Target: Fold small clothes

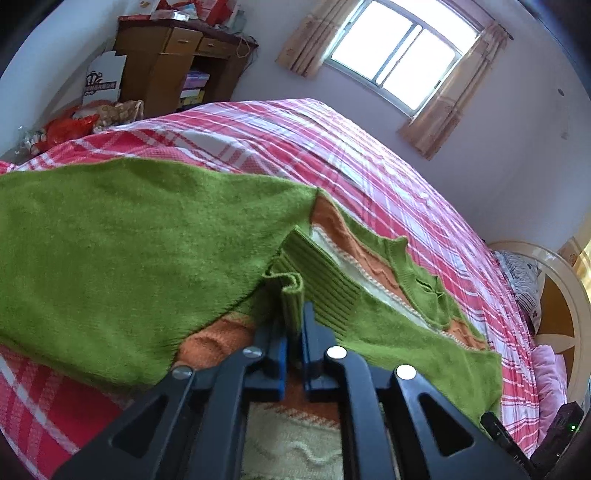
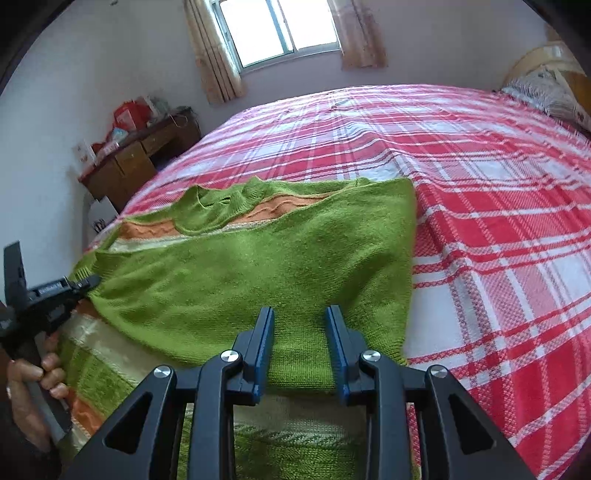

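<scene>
The sweater runs off the bottom edge, its hem hidden.

My left wrist camera sits low and very near the green sweater, looking along my left gripper across the bed toward the window in the upper right of the frame. My right wrist camera is a little higher and farther back, facing over my right gripper toward the same window at the top centre. Both views share the sweater, the bed, the window and the wooden cabinet. The right view also catches my left gripper at its left edge.
</scene>
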The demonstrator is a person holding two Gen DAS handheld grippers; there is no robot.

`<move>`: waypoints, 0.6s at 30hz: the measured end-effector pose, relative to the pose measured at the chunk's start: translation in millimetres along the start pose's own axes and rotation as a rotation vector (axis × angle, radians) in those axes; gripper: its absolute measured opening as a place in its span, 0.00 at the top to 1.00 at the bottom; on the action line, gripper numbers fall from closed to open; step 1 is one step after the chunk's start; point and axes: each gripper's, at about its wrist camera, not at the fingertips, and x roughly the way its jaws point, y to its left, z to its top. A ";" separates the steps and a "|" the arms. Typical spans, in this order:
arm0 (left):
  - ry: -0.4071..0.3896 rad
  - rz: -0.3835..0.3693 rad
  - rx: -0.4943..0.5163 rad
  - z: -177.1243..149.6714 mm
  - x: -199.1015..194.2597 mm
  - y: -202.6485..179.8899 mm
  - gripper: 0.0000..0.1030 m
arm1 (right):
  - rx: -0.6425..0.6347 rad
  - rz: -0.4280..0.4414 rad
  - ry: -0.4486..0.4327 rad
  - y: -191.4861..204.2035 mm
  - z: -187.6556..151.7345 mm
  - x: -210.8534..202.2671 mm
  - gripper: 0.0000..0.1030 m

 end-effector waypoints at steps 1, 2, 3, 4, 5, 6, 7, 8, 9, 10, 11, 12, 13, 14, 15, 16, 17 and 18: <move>-0.010 0.013 -0.002 -0.5 -4.0 1.7 0.90 | 0.005 0.007 -0.002 -0.4 0.5 -0.1 0.71; -0.018 0.033 0.004 -2.4 -10.3 2.3 0.90 | 0.009 0.012 -0.005 -1.3 0.0 -0.9 0.71; -0.019 0.044 0.010 -3.6 -13.2 2.0 0.90 | 0.011 0.015 -0.006 -1.6 0.1 -0.9 0.71; -0.019 0.058 0.022 -5.4 -18.0 2.1 0.89 | 0.012 0.016 -0.007 -0.8 0.8 0.0 0.70; -0.018 0.076 0.039 -6.8 -25.8 4.1 0.86 | 0.012 0.017 -0.007 -0.8 1.5 0.4 0.70; -0.023 0.082 0.045 -6.8 -30.4 6.5 0.80 | 0.012 0.019 -0.007 -0.7 1.4 0.5 0.70; -0.032 0.091 0.048 -6.1 -37.7 10.8 0.76 | 0.011 0.023 -0.007 -0.9 1.0 0.3 0.67; -0.040 0.075 0.041 -4.8 -46.9 17.4 0.73 | 0.009 0.029 -0.007 -0.9 0.6 -0.1 0.65; -0.045 0.079 0.031 -3.6 -54.2 23.3 0.56 | 0.004 0.036 -0.008 0.0 0.5 -0.2 0.63; -0.054 0.107 0.019 -1.7 -62.8 30.5 0.44 | 0.001 0.037 -0.008 0.5 0.6 0.2 0.62; -0.087 0.145 -0.001 0.5 -75.9 41.2 0.26 | -0.005 0.033 -0.007 1.9 0.5 0.3 0.62; -0.111 0.163 -0.010 0.4 -83.1 46.3 0.22 | -0.011 0.028 -0.007 3.2 0.5 0.5 0.61; -0.141 0.184 -0.020 2.0 -93.1 54.8 0.22 | -0.014 0.025 -0.007 4.1 0.3 0.4 0.61; -0.169 0.218 -0.026 5.4 -105.0 65.4 0.22 | -0.016 0.024 -0.007 4.0 0.1 0.5 0.61; -0.187 0.251 -0.029 8.3 -112.6 74.4 0.19 | -0.017 0.024 -0.007 4.0 0.2 0.5 0.61; -0.198 0.284 -0.035 10.0 -116.9 80.7 0.18 | -0.016 0.025 -0.007 3.6 0.0 0.4 0.61; -0.214 0.360 -0.058 14.1 -124.5 93.3 0.16 | -0.016 0.026 -0.007 3.8 0.1 0.4 0.61; -0.219 0.402 -0.075 15.7 -127.3 100.6 0.16 | -0.015 0.027 -0.007 4.0 0.0 0.4 0.61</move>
